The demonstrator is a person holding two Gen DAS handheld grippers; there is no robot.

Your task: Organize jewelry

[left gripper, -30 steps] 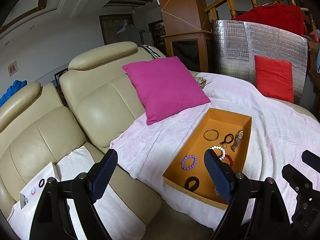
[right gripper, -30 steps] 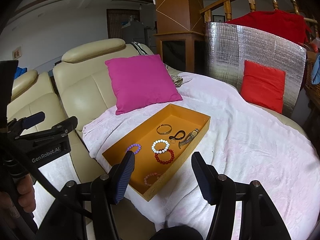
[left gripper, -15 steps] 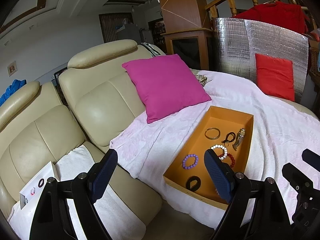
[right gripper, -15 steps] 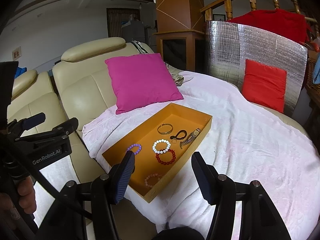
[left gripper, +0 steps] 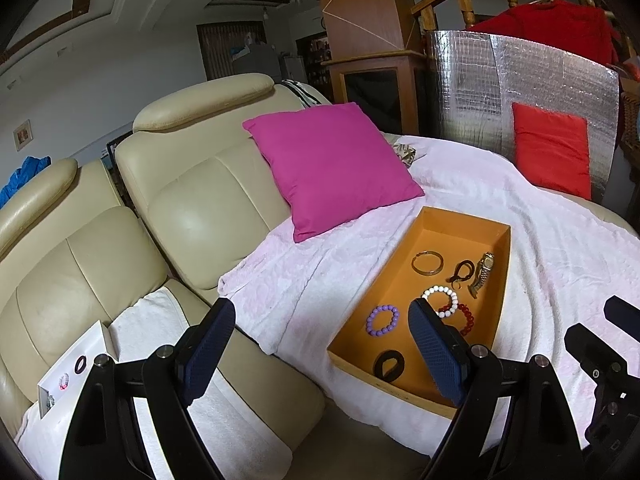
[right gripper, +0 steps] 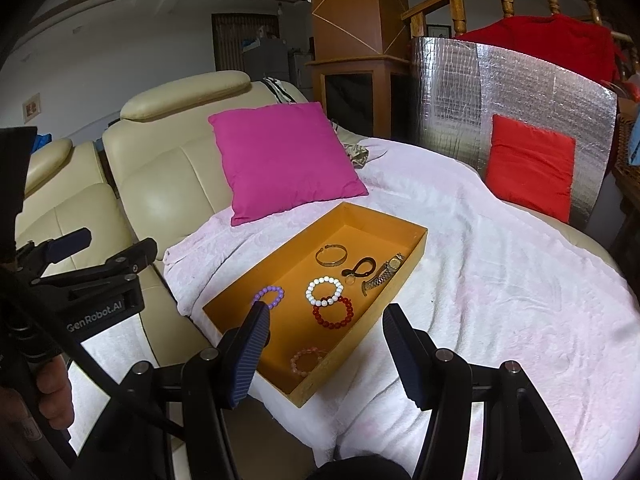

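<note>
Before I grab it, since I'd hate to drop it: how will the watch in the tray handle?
The watch has a linked metal band lying curved, so it will probably drape limply. Metal looks slick, likely heavy for its size. Gripping the case seems safer.

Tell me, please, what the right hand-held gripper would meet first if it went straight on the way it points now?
Probably the orange tray: the right hand-held gripper, open and empty, points down at its near end, around the pink bead bracelet. Depth is unclear.

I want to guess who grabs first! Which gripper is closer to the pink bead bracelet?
Right. The right gripper hangs just above the pink bead bracelet; the left gripper sits farther off, beside the tray's sofa side.
</note>
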